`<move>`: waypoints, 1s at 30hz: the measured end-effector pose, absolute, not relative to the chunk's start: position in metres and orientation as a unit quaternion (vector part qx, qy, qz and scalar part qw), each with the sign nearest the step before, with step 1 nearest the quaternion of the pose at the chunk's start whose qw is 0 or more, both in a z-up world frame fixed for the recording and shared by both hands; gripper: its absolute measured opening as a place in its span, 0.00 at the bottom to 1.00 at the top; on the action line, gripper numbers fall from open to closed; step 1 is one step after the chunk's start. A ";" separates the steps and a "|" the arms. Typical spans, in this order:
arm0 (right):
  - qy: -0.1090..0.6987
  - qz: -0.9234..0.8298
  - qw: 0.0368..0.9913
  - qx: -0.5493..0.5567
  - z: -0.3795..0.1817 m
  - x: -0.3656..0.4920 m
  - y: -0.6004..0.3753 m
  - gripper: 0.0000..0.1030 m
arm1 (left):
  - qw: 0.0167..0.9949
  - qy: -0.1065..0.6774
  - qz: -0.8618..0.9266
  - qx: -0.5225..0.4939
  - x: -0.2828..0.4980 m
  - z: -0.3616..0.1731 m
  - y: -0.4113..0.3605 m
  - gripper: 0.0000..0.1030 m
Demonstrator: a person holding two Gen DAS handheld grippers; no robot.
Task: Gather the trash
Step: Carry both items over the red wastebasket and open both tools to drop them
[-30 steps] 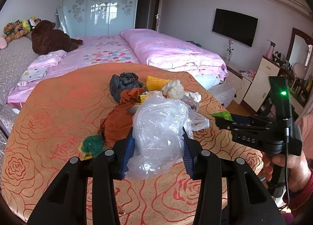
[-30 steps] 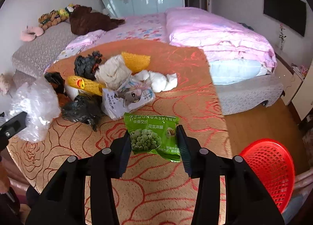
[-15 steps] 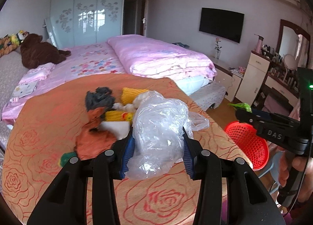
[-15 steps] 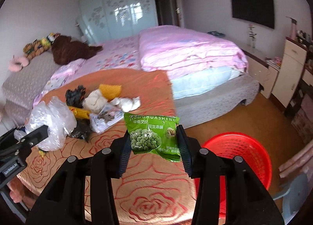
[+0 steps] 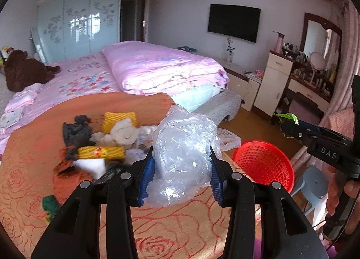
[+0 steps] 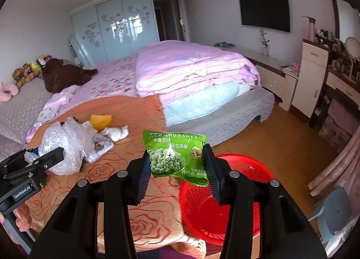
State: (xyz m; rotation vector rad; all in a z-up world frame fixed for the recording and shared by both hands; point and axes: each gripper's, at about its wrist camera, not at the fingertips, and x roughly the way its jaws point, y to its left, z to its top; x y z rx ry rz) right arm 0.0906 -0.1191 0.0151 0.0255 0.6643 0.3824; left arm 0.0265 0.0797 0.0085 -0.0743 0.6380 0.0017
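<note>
Left gripper (image 5: 181,181) clamped on a crumpled clear plastic bag (image 5: 183,160), blue pads pressed into its sides, the bag bulging up and forward between the fingers. Right gripper (image 6: 176,172) pinching a green snack packet (image 6: 174,156) by both edges, packet upright and facing the camera, printed with green peas. Directly beneath and just ahead of the right gripper, a red mesh basket (image 6: 238,198), the packet hanging over its near rim. Same basket seen from the left gripper to its right and slightly ahead (image 5: 263,164), beside a pale blue stool (image 5: 313,183). Under both grippers, a counter draped in an orange rose-patterned cloth (image 5: 171,234). Ahead and to the left of the left gripper, a heap of remaining trash on that cloth: a yellow wrapper (image 5: 101,152), a black bag (image 5: 76,129), a yellow netted piece (image 5: 119,119), white wads (image 5: 124,131). Nearer, low at the left, a green scrap (image 5: 50,205). Same heap to the left of the right gripper, partly hidden behind the plastic bag. Beyond the counter, a bed (image 6: 184,99) with a folded pink quilt (image 6: 193,67) and a brown plush toy (image 6: 65,74). Farthest back, a frosted sliding wardrobe (image 6: 114,27) and a wall-mounted television (image 6: 264,11).
</note>
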 end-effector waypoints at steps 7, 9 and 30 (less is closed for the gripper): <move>0.334 0.149 0.930 0.030 0.008 0.097 -0.150 0.42 | 0.944 0.326 -0.036 -0.022 0.052 0.006 0.050 0.40; 0.338 0.138 0.931 0.033 0.005 0.099 -0.158 0.42 | 0.942 0.333 -0.049 -0.018 0.061 0.004 0.039 0.40; 0.412 0.073 0.905 0.074 -0.059 0.124 -0.215 0.43 | 0.899 0.409 -0.151 0.037 0.117 -0.062 -0.054 0.45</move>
